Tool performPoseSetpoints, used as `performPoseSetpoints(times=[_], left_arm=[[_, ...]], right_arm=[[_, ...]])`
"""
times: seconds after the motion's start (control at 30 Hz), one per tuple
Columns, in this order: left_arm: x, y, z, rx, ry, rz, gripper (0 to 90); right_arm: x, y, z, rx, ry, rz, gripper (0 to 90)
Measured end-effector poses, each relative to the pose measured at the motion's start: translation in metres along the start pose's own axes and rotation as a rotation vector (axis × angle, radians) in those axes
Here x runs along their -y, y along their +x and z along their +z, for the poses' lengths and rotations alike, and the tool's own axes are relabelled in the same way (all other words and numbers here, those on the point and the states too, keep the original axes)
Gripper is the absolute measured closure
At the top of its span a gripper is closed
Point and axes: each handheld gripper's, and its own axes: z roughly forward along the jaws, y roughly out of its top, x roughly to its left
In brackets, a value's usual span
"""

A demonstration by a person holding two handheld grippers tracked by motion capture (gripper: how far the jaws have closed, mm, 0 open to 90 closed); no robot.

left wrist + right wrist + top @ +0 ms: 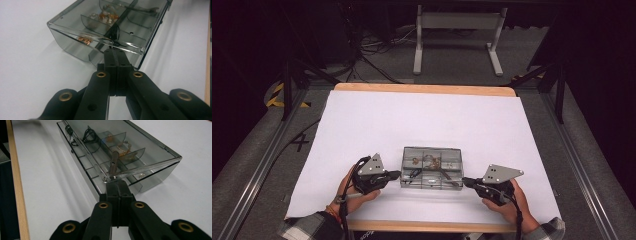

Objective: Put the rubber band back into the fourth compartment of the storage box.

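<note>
Clear smoky plastic organizer box (431, 167) resting on white paper-covered table (372, 120), just toward six o'clock of centre. Left gripper (395, 174) at the box's nine o'clock end, jaws closed together, tips meeting the end wall. Right gripper (466, 181) at the three o'clock end, jaws likewise pressed shut against the lid corner. Beads (106, 15) and copper rings (84, 40) lying in separate compartments inside.

The high view looks forward and down from above the near edge of the table (362, 120), well back from the clear compartment box (432, 167). The left gripper view faces the box (105, 27) closely from one end; the right gripper view faces it (120, 152) from the opposite end. All three share the box.
</note>
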Motion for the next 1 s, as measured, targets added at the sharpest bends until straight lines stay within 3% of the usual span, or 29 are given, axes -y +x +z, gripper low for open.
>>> performPoseSetpoints(times=[1.0], left_arm=[[0.0063, -0.0053, 0.0007, 0.000, 0.036, 0.028, 90.0]], right_arm=[[0.0071, 0.0033, 0.0003, -0.009, 0.045, -0.013, 90.0]])
